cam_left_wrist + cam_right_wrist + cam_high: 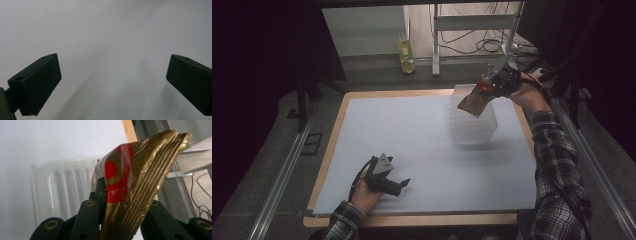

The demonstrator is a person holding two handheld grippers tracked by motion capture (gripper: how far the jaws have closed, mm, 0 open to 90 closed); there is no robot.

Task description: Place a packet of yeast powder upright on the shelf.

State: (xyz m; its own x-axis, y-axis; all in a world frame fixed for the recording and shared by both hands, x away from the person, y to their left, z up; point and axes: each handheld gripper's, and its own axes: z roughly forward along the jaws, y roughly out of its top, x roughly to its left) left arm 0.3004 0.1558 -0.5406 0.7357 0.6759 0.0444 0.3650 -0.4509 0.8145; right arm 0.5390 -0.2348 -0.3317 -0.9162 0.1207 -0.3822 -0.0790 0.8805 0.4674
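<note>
The gold packet (473,102), a crinkled foil snack pouch with a red patch and a ribbed sealed edge, hangs in the air over the clear plastic bin (473,120) at about two o'clock on the pale grey mat (412,145). The bin is a ribbed, see-through tub; in the right gripper view its floor (62,192) shows bare plastic ridges, and I cannot tell from the high view whether anything lies deeper inside it.

The right gripper (492,85) pinches the packet between its two black jaws; in the right gripper view the pouch (135,182) rises from between them toward one o'clock, its lower end clamped and its flared top free. The person's right hand (527,92) holds that tool from the three o'clock side, above the mat's far right corner, with a plaid sleeve (557,165) running back toward five o'clock.

The left gripper (401,184) rests low on the mat at about seven o'clock, well apart from the bin and packet. Its jaws stand wide apart with nothing between them, only bare mat (112,50) showing there. The left hand (364,192) grips it from behind.
</note>
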